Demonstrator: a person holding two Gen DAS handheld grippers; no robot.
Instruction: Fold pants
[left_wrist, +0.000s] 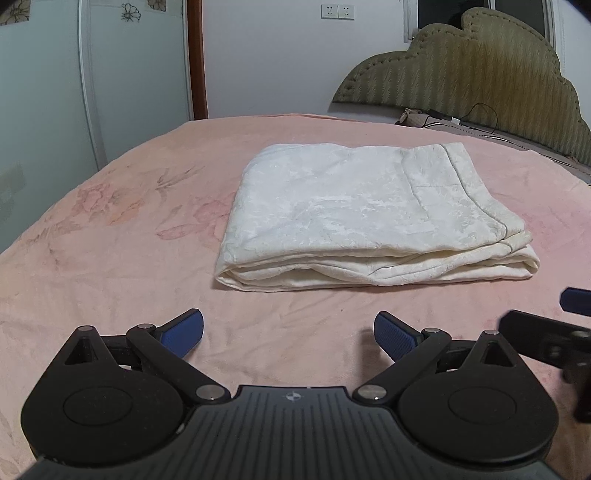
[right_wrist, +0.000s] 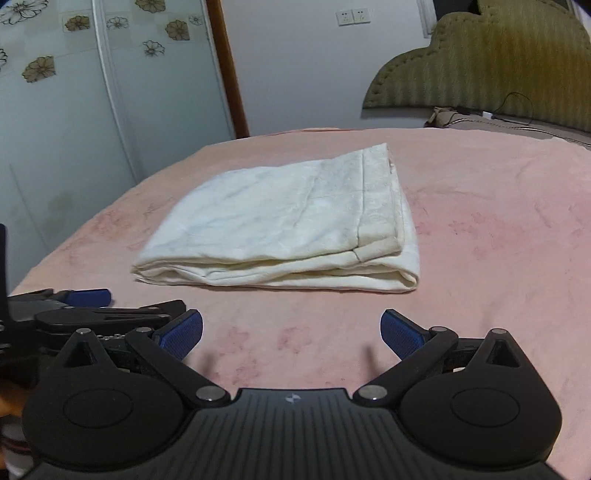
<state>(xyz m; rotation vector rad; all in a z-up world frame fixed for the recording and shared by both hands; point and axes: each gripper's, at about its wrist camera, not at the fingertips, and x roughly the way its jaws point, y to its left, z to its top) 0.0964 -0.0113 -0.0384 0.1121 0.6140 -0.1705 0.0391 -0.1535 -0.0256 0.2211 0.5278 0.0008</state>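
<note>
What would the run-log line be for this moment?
pants: folded, on pink bedspread | left gripper: open, empty | right gripper: open, empty | both short of pants

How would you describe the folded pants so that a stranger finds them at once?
Look at the bed with the pink blanket and the padded olive headboard. In its middle lie the pants, folded into a flat stack. They are the only cream-white thing on the blanket.

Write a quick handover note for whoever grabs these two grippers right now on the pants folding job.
Left gripper: open, nothing between the jaws, over bare bedspread.
Right gripper: open, empty too, beside the left.
White pants: folded into a layered rectangle, lying on the pink bedspread ahead of both grippers, touched by neither.
Done: the folds look finished.
Left: probably nothing; maybe tidy the front edge.
</note>
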